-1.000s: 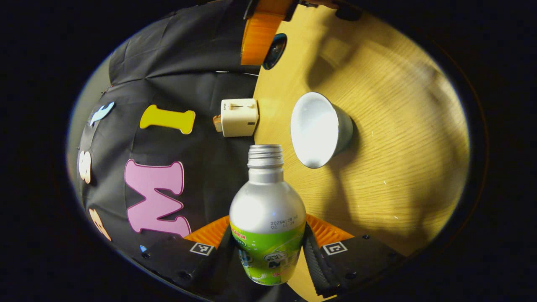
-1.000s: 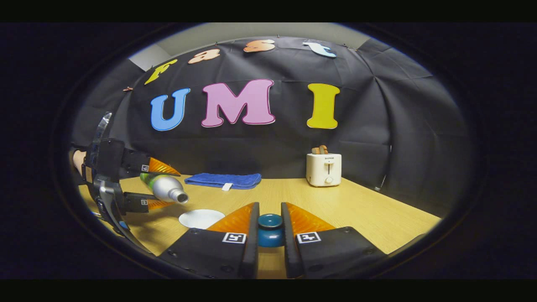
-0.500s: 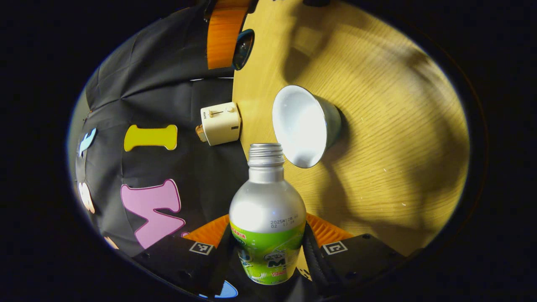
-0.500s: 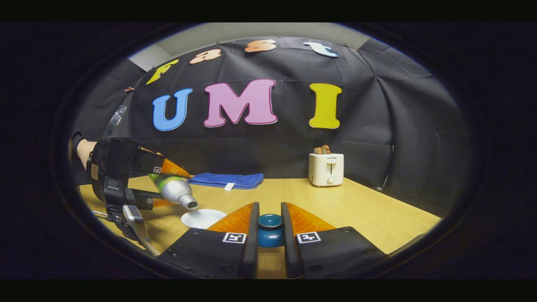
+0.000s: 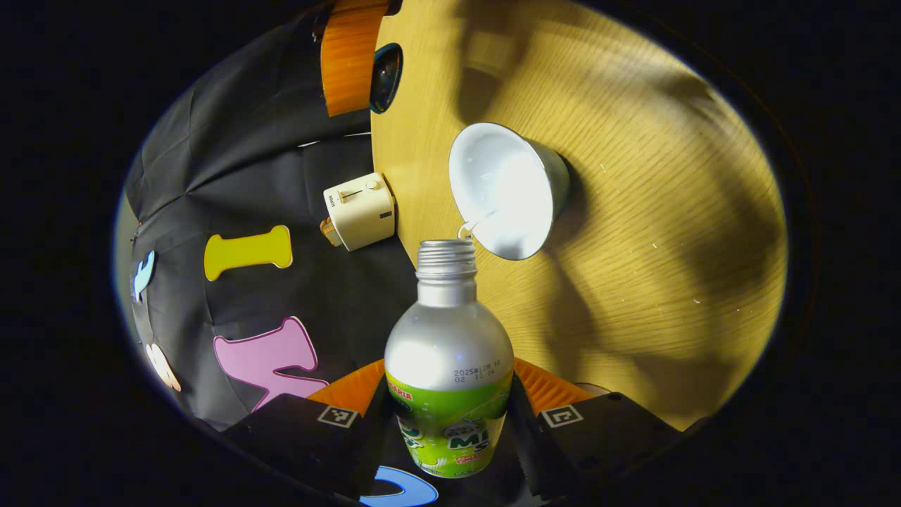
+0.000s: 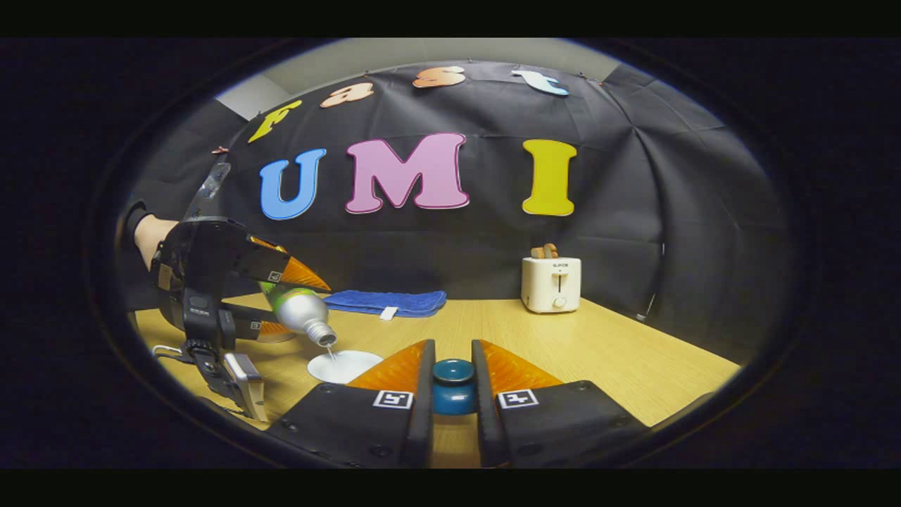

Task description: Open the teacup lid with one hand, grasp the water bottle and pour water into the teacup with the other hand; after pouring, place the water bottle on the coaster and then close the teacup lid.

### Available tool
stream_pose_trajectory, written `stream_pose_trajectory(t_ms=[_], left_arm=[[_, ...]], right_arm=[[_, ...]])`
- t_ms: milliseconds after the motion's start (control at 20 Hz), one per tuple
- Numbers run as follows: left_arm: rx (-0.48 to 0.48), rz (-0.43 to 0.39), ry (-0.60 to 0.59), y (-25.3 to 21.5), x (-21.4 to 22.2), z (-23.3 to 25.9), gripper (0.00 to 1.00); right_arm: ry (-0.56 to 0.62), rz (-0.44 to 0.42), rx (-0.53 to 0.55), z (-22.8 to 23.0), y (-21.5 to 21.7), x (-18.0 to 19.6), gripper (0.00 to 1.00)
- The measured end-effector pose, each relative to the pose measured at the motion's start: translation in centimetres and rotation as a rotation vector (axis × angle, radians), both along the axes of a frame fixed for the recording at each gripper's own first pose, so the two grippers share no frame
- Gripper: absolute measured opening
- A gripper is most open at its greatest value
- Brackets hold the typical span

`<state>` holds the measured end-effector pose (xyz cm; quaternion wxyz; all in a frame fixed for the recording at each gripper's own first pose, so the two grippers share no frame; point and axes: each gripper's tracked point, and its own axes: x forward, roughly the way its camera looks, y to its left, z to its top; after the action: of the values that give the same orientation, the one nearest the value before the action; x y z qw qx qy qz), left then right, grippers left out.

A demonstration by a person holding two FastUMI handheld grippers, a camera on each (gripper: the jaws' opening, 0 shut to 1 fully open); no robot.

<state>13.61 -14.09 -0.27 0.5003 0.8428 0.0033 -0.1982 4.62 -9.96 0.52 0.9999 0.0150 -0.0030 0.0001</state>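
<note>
My left gripper (image 5: 449, 384) is shut on a silver bottle with a green label (image 5: 448, 352). The uncapped bottle is tipped mouth-down over the rim of an open white teacup (image 5: 507, 190) on the wooden table (image 5: 669, 232). A thin stream of water (image 5: 466, 229) runs from the mouth into the cup. In the right gripper view the bottle (image 6: 299, 310) slants down over the teacup (image 6: 345, 366), with the left gripper (image 6: 285, 303) and a hand (image 6: 151, 236) behind it. My right gripper (image 6: 452, 348) is shut on the knob of the teal lid (image 6: 452, 394), held to the right of the cup.
A cream toaster (image 6: 551, 284) stands at the back right against the black cloth wall. A folded blue cloth (image 6: 386, 303) lies at the back of the table behind the cup. Bare wood (image 6: 619, 359) stretches to the right of the lid.
The left gripper has tipped the bottle further down, its mouth nearer the teacup rim, and water now runs out. The right gripper with the lid has stayed put.
</note>
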Motion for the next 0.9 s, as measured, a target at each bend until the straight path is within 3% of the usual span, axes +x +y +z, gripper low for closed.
stream_pose_trajectory(t_ms=[250,550,600,700,750,900], left_arm=[[0.048,-0.011,-0.017,0.0,0.1,0.9,0.79],[0.093,-0.01,-0.036,0.2,0.5,1.6,0.8],[0.101,-0.016,-0.041,0.2,0.5,1.7,0.79],[0.119,-0.02,-0.051,0.3,0.6,2.0,0.8],[0.123,-0.022,-0.052,0.3,0.6,2.1,0.8],[0.138,-0.027,-0.056,0.1,0.7,2.2,0.8]], right_arm=[[-0.001,-0.004,-0.001,0.0,-0.1,0.0,0.33],[-0.001,-0.003,-0.001,0.0,-0.1,0.0,0.29],[-0.001,-0.003,-0.001,0.1,0.0,0.0,0.24],[0.0,-0.003,-0.001,0.1,0.0,0.0,0.24],[0.0,-0.003,-0.001,0.1,-0.1,0.0,0.29],[0.0,-0.003,-0.001,0.1,-0.1,0.0,0.24]])
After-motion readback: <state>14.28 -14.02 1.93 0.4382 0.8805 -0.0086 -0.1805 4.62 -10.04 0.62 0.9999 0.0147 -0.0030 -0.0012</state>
